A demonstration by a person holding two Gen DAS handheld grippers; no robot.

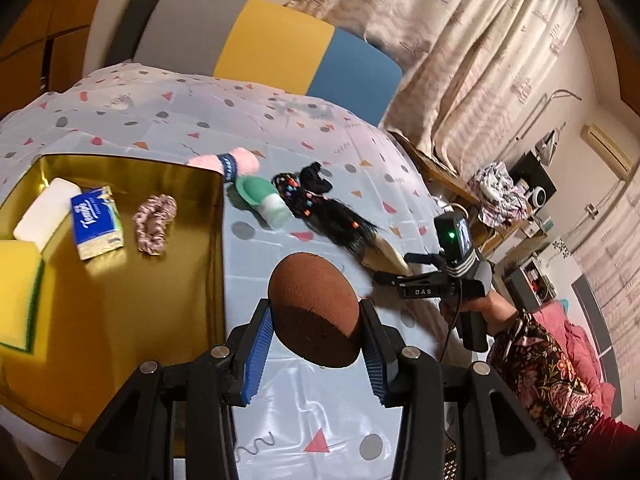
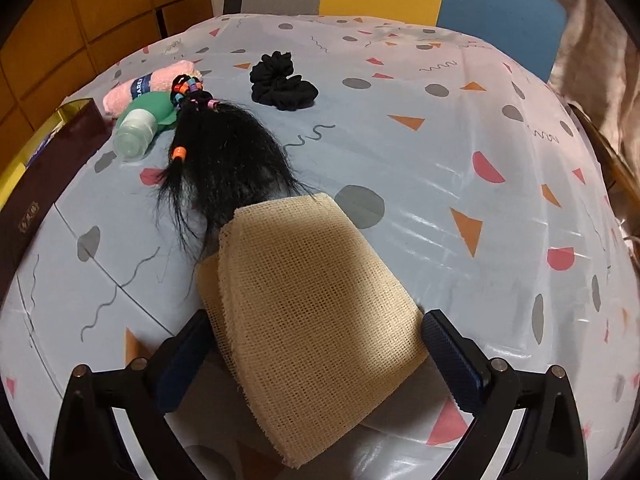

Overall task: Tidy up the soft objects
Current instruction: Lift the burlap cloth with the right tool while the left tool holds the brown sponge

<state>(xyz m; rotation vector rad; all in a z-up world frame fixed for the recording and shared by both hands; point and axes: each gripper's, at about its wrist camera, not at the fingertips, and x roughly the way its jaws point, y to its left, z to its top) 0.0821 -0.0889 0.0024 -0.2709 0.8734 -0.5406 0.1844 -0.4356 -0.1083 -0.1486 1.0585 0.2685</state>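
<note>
My left gripper [image 1: 314, 330] is shut on a brown egg-shaped sponge [image 1: 314, 312], held above the patterned tablecloth just right of the gold box [image 1: 120, 312]. My right gripper [image 2: 316, 356] is shut on a folded beige mesh cloth [image 2: 312, 320], low over the table; it also shows in the left wrist view [image 1: 384, 276]. Beyond the cloth lie a black hair bundle with coloured bands [image 2: 224, 152], a black scrunchie [image 2: 282, 82], a green-and-white bottle [image 2: 138, 130] and a pink rolled towel [image 2: 148, 84].
The gold box holds a tissue pack [image 1: 96, 222], a pink scrunchie [image 1: 154, 224], a white block [image 1: 46, 212] and a yellow sponge [image 1: 18, 292]. A chair back [image 1: 256, 44] stands behind the table. Curtains [image 1: 460, 60] and cluttered shelves are at the right.
</note>
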